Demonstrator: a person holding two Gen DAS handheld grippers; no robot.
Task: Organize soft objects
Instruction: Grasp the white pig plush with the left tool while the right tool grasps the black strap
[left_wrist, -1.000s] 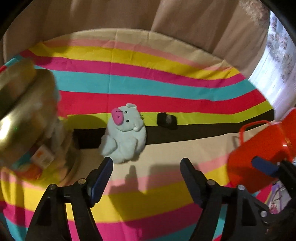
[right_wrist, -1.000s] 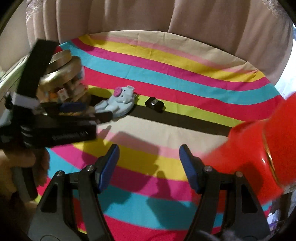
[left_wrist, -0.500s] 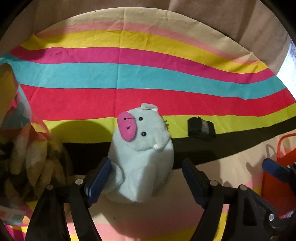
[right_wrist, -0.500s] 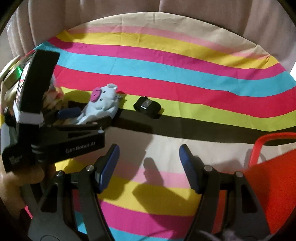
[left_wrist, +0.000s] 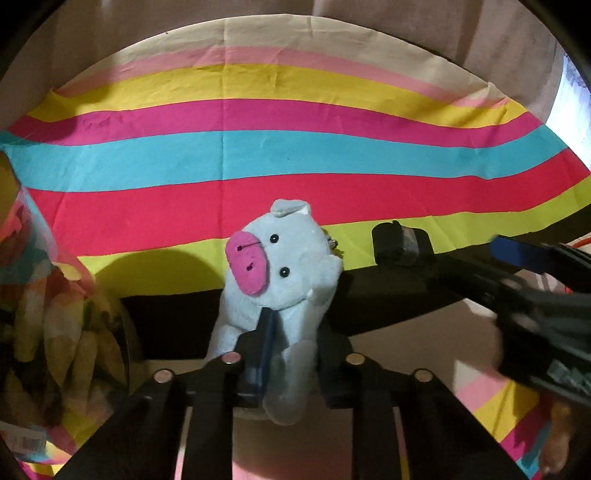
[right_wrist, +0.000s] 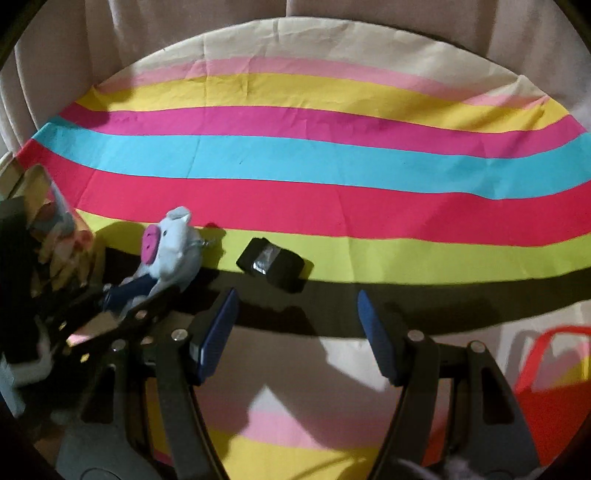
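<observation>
Left hand-held gripper (left_wrist: 291, 354) is clamped low on the plush pig (left_wrist: 284, 280) over the striped counter (left_wrist: 295, 162), so the squishy body might slip out when lifted; right hand-held gripper (right_wrist: 295, 332) sits spread apart, empty

Pale-blue plush pig (left_wrist: 291, 280), pink snout; rainbow-striped cloth (right_wrist: 332, 162).

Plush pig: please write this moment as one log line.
left gripper: shut on plush pig | right gripper: open, holding nothing | black box: on striped cloth | red bucket: at right
</observation>
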